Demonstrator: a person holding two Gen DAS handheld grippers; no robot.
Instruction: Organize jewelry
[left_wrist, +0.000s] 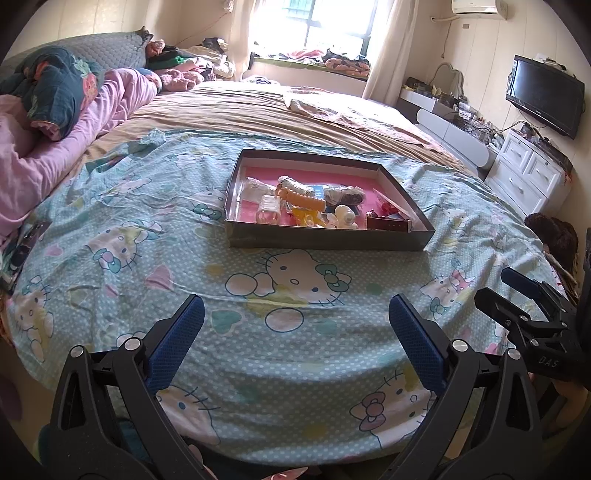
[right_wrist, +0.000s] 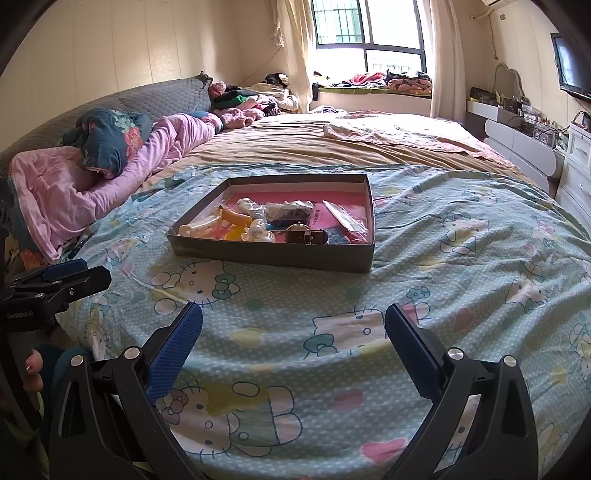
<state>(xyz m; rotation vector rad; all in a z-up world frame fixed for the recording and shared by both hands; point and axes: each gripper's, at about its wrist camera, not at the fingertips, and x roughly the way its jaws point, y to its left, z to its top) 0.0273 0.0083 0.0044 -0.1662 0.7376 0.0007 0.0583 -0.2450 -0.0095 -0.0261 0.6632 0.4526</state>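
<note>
Both my grippers hang over the near edge of the bed, short of the box (left_wrist: 328, 238), and neither touches anything. The left gripper (left_wrist: 295, 332) has its blue pads (left_wrist: 173, 339) spread wide with only the sheet (left_wrist: 122, 221) showing between them. The right gripper (right_wrist: 293, 332) is spread just as wide, empty, its pads (right_wrist: 173, 347) over the cartoon-cat print. From the left wrist view I see the right gripper off to the right of the box; from the right wrist view the left one sits low to the left of it.

The box is a shallow dark tray with a pink floor, lying flat on the sheet, well ahead of both grippers. The jewelry is all inside it, bunched toward the near wall: an orange beaded piece (left_wrist: 303, 199) near the middle, a clear small bottle (left_wrist: 267, 210) left of it, a white flower-shaped piece (left_wrist: 345, 218) by the near wall, and a brown-strapped watch (right_wrist: 306, 234) to the right of that. Clear bags (right_wrist: 290, 210) with dark contents lie behind the watch; I cannot tell what they hold. A pink quilt (right_wrist: 74, 184) is heaped far left of the box.
</note>
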